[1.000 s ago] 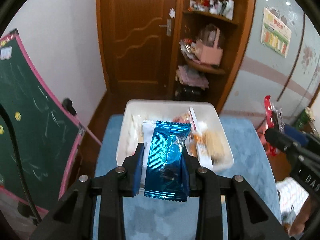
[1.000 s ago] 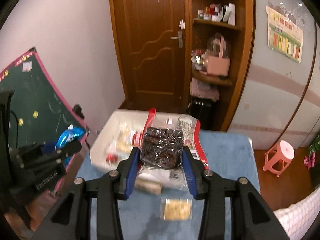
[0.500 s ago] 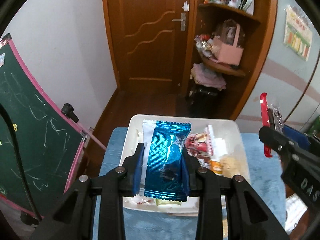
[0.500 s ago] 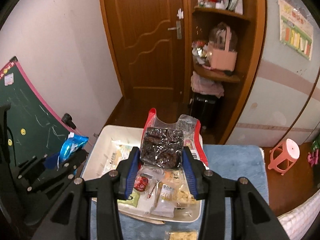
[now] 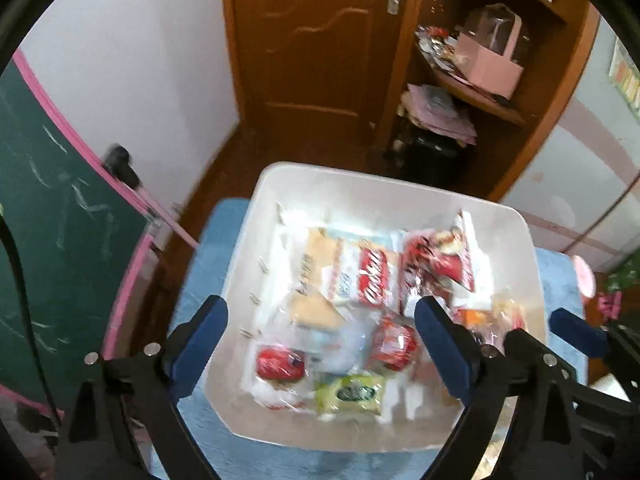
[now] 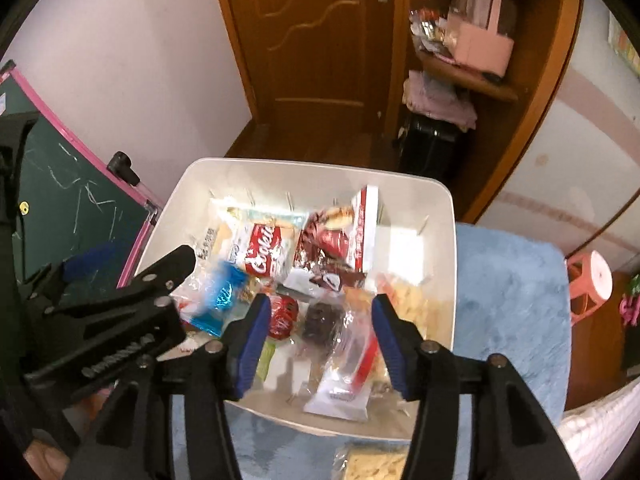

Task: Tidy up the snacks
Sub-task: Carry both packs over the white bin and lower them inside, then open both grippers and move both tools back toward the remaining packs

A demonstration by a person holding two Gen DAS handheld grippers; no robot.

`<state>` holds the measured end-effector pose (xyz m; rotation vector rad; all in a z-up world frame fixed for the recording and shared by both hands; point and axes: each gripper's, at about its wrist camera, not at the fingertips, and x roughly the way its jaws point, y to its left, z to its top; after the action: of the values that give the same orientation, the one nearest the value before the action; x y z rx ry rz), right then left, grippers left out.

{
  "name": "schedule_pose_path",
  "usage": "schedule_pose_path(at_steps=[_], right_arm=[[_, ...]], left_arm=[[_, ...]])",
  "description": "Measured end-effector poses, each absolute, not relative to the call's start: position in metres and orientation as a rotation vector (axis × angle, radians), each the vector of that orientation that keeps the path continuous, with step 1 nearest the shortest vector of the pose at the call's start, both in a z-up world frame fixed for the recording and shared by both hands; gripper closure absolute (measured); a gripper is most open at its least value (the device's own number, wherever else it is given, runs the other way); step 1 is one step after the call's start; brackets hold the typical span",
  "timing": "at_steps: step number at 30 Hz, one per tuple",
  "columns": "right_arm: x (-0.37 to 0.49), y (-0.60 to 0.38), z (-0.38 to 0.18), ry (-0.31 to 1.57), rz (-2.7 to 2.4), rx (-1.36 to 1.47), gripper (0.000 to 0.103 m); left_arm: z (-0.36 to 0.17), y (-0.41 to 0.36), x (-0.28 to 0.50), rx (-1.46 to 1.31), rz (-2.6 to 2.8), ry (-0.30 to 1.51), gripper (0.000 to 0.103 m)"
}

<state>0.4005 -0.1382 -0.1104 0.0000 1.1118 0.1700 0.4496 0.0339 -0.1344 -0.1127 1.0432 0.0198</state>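
Observation:
A white bin [image 5: 400, 188] [image 6: 444, 240] full of wrapped snacks stands on a blue cloth. My left gripper [image 5: 320, 320] hangs over it, its jaws opening wide with nothing between them. The blue foil packet [image 6: 220, 296] shows blurred inside the bin's left side, just under the left gripper [image 6: 132, 264]. My right gripper [image 6: 320, 316] is over the bin's near right part, jaws opening. The clear bag of dark snacks with red trim [image 6: 320, 320] lies loose between its pads, which no longer press on it. In the left wrist view the right gripper [image 5: 572, 332] shows at the right edge.
A green chalkboard with a pink frame [image 5: 60, 220] stands close on the left of the table. A packet of crackers [image 6: 372, 464] lies on the blue cloth [image 6: 508, 280] in front of the bin. A pink stool [image 6: 592, 276], a wooden door and corner shelves are beyond.
Both grippers have come down and forward over the bin. The left one has opened and let go of the blue packet. The right one has widened off the dark snack bag, which dropped into the bin.

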Motion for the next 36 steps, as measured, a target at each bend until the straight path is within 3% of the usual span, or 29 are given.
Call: schedule_pose_path(at_steps=[12, 36], right_arm=[[0.378, -0.147, -0.112, 1.137, 0.19, 0.059, 0.045], [0.278, -0.144, -0.013, 0.984, 0.238, 0.0, 0.045]], left_arm=[[-0.135, 0.064, 0.425, -0.23, 0.03, 1.07, 0.009], [-0.03, 0.035, 0.311, -0.173, -0.045, 0.91, 0.009]])
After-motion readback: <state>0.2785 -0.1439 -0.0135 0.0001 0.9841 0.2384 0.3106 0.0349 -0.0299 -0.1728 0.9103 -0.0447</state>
